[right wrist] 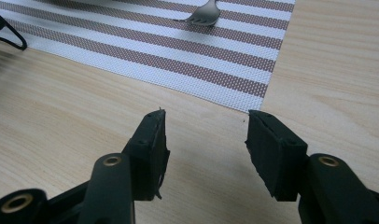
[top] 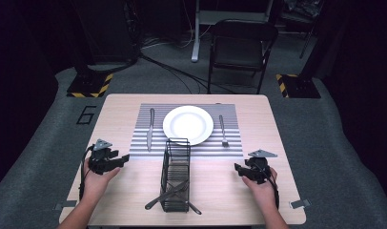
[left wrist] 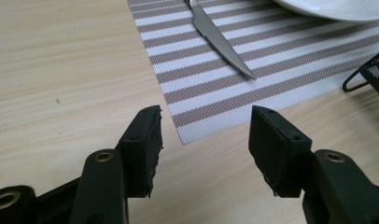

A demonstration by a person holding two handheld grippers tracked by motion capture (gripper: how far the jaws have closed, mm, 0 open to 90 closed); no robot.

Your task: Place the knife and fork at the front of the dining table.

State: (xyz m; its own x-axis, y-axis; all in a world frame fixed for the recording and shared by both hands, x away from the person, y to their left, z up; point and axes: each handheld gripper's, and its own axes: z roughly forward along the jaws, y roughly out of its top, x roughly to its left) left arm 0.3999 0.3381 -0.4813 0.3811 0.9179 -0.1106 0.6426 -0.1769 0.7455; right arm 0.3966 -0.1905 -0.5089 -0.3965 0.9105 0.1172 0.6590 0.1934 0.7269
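so the work looks like a place setting: knife [top: 150, 129] on the left of the white plate [top: 188, 125], fork [top: 223, 130] on its right, all three lying on the striped placemat [top: 229, 145]. in the left gripper view the knife's serrated tip [left wrist: 225, 51] points toward the jaws, blade flat on the mat, well clear of them. the fork's tines [right wrist: 201, 17] lie near the mat's edge in the right gripper view, also apart from the jaws there.

just in front of the plate stands the black wire caddy [top: 176, 174], with more cutlery [top: 168, 193] resting slantwise in its near end, handles poking out past the wire.

the left gripper [top: 116, 160] hovers low over bare table [top: 120, 107] at the mat's near left corner, jaws apart with nothing between them. the right gripper [top: 238, 169] sits near the mat's near right corner, jaws likewise apart and empty.

my guess is either the setting is finished or another piece comes from the caddy. if so, approach the handle that sticks out, not the wire; close across the handle's narrow sides, lift it straight clear before swinging over, and steady the caddy with the other gripper so it doesn't tip or drag toward the plate.
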